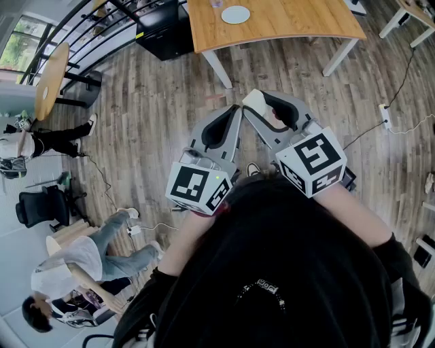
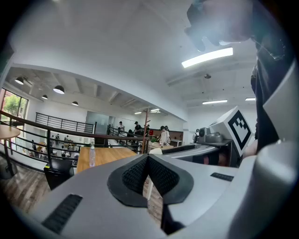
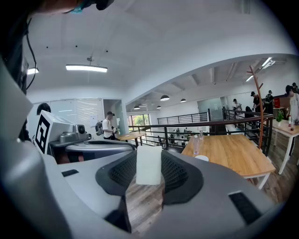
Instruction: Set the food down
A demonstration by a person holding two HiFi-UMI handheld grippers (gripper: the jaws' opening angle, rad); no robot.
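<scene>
A pale, flat rectangular piece of food (image 3: 148,167) stands upright between the black pads of my right gripper (image 3: 148,158), which is shut on it. In the head view the same pale piece (image 1: 253,101) shows at that gripper's tip, above the wood floor. My left gripper (image 2: 147,163) is shut, its pads meeting with nothing between them. Both grippers are held side by side in front of the person, the left gripper (image 1: 233,111) close beside the right gripper (image 1: 258,105). A wooden table (image 1: 285,30) with a white plate (image 1: 235,14) stands ahead.
A clear bottle (image 3: 196,144) and the white plate (image 3: 202,158) sit on the wooden table (image 3: 233,156). A black cabinet (image 1: 163,30) and a railing (image 1: 88,41) lie to the left. People (image 1: 75,265) are at the lower left. Cables and a power strip (image 1: 385,115) lie on the floor at right.
</scene>
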